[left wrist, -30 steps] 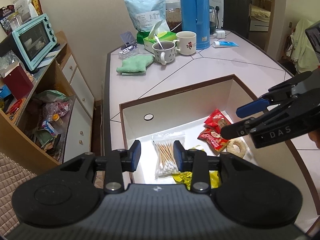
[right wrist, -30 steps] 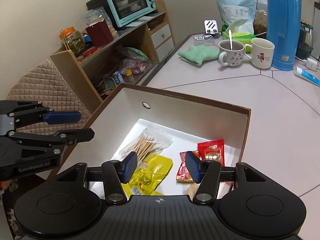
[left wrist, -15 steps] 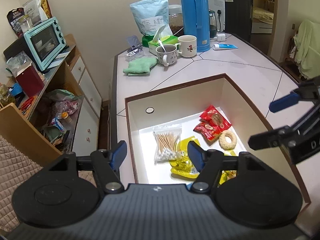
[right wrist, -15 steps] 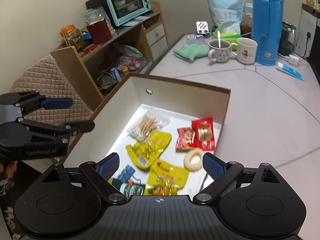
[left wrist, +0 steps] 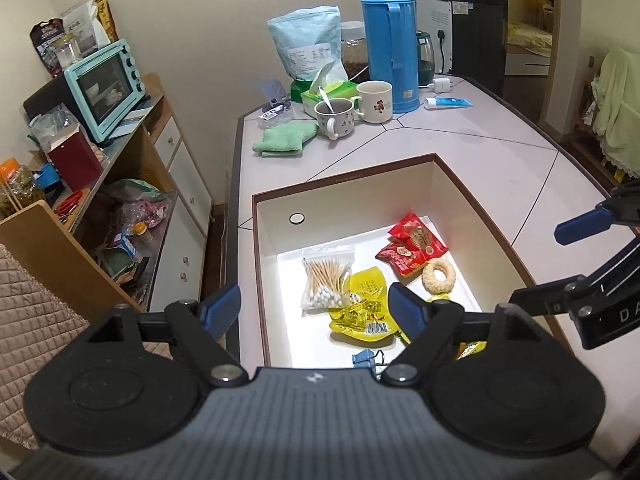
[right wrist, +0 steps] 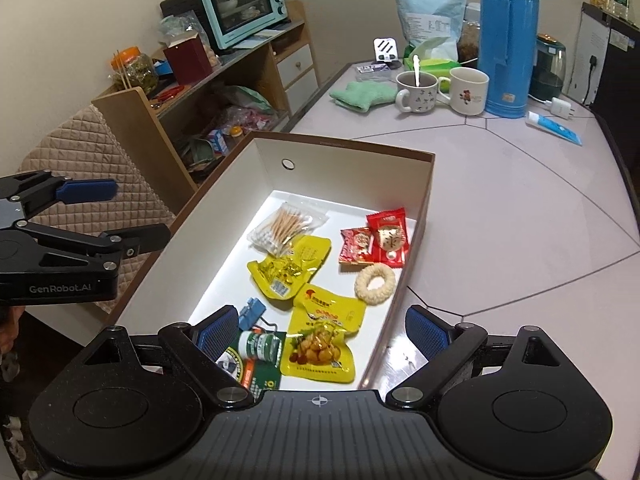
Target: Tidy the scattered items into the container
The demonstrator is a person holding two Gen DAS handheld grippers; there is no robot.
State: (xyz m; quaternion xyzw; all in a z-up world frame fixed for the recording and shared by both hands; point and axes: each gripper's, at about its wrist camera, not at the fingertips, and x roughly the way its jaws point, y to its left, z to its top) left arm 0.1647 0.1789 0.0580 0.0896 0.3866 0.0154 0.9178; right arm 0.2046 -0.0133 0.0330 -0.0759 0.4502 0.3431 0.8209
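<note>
- Both grippers, left gripper (left wrist: 314, 308) and right gripper (right wrist: 320, 330), hang spread and empty above the box (right wrist: 344, 149).
- Risk (my guess): a low gripper clipping the box wall, shifting it.

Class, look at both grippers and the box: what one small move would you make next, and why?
Probably lift both grippers away from the box. The left gripper and right gripper are open and hold nothing. The cotton swabs, snack packets and ring biscuit lie inside, and no small loose items show on the table beside it.
</note>
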